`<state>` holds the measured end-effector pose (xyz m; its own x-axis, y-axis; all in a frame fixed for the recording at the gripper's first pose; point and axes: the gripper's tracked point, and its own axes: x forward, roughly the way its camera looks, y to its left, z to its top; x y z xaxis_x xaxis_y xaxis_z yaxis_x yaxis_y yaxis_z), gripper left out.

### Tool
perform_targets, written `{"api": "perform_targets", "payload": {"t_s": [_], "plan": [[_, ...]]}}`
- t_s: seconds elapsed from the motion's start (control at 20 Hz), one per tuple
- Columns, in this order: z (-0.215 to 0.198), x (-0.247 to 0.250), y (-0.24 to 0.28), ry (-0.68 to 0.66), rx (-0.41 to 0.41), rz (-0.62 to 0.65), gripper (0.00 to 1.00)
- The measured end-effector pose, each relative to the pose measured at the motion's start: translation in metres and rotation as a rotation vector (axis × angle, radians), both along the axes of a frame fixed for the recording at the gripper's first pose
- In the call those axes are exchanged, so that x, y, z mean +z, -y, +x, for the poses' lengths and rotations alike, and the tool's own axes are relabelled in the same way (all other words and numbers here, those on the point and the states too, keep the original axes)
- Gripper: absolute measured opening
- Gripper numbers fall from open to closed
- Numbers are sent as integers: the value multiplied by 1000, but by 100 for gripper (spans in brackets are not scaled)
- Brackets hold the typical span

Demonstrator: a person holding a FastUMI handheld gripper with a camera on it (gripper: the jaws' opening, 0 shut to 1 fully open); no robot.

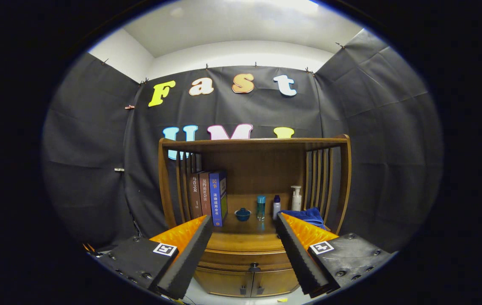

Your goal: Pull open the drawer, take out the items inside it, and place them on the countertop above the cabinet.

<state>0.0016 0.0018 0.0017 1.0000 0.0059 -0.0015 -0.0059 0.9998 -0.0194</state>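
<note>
With the drawer (pixel 247 256) shut flush in the cabinet (pixel 249 271) front, I'm at the very first step: the approach, nothing pulled yet; my tool (pixel 244 235) hangs in the air short of the cabinet w/ its fingers spread wide, gripping nothing; the drawer sits between the fingers and beyond their tips, its small dark knob (pixel 254 267) at the middle of the front, just above the seam of the two lower doors (pixel 250 283). Taking that knob as the landmark: the surface (pixel 249 240) where the items must end up lies directly above it; on that surface, farther back, stand a few books (pixel 208 197) up and to the left, a small blue lidded dish (pixel 242 214) almost straight above, a teal bottle (pixel 261 207) and a purple-capped bottle (pixel 276 207) just right of the dish, a white pump bottle (pixel 296 198) further right, and a blue cloth (pixel 306 216) at the far right; what's inside the drawer is hidden, can't tell. Next move, as I judge it: drop the tool and push fwd so the knob comes between the fingertips, close on it, then pull straight back toward me; the knob is small, so centring matters, otherwise the fingers may slip off; the front part of the surface looks free enough for whatever comes out.
</note>
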Motion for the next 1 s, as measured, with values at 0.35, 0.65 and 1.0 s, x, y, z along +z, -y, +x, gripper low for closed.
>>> {"api": "perform_targets", "payload": {"t_s": [0.35,0.65,1.0], "plan": [[6,-13,3,-26,-6,1,98],[24,-53,4,-99,-7,6,98],[62,-126,8,-246,-14,19,98]]}}
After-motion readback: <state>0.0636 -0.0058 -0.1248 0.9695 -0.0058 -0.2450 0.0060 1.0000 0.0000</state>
